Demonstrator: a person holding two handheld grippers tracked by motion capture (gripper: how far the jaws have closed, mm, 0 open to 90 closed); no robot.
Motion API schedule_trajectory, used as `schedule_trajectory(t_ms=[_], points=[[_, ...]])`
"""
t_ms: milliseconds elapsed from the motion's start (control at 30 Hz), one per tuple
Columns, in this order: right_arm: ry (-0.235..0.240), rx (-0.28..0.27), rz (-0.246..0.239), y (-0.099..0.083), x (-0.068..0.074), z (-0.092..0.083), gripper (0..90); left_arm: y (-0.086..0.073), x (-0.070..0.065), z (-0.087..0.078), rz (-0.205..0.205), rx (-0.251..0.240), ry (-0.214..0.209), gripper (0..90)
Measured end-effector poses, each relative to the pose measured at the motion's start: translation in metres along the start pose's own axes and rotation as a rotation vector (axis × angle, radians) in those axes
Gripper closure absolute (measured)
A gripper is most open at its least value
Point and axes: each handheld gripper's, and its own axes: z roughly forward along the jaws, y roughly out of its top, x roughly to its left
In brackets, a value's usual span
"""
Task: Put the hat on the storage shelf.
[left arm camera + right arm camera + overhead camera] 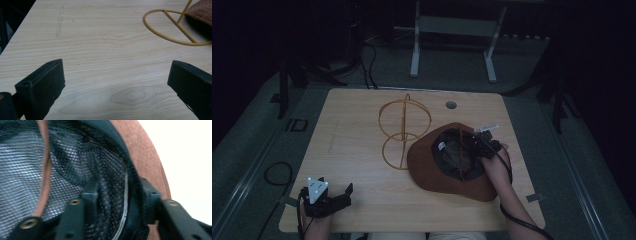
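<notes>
A brown wide-brimmed hat (pixel 424 167) lies upside down on the right half of the wooden table (pixel 352 125), with its black mesh lining (pixel 75 157) facing up. My right gripper (pixel 476 142) reaches into the crown from the right. In the right gripper view its jaws (pixel 120 192) pinch the crown's edge, one inside on the lining and one outside by the brown brim (pixel 147 152). My left gripper (pixel 346 196) rests at the table's near left corner, open and with nothing between its jaws (pixel 116 75).
A gold wire hat stand (pixel 404 136) stands mid-table just left of the hat, and its base ring (pixel 180 26) lies ahead of my left gripper. A round cable hole (pixel 451 105) sits near the far edge. Beyond the table stands a white frame (pixel 414 55).
</notes>
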Motion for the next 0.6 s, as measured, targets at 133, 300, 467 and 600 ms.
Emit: schedule_trajectory(t_ms=[133,300,467,600], points=[[-0.088,-0.003,-0.014,-0.002,0.001,0.000,82.6,0.000,0.000,0.000,0.007,0.005,-0.003,1.6],[-0.073,-0.076,0.044,-0.004,-0.005,-0.011,84.2,0.001,-0.003,0.001,0.014,0.023,-0.004,1.6],[-0.028,-0.178,0.112,0.000,-0.018,-0.039,84.4,0.004,-0.012,0.002,0.059,0.049,-0.029,1.6],[0.004,-0.229,0.155,0.002,-0.026,-0.057,84.4,0.010,-0.022,-0.003,0.067,0.039,-0.072,1.7]])
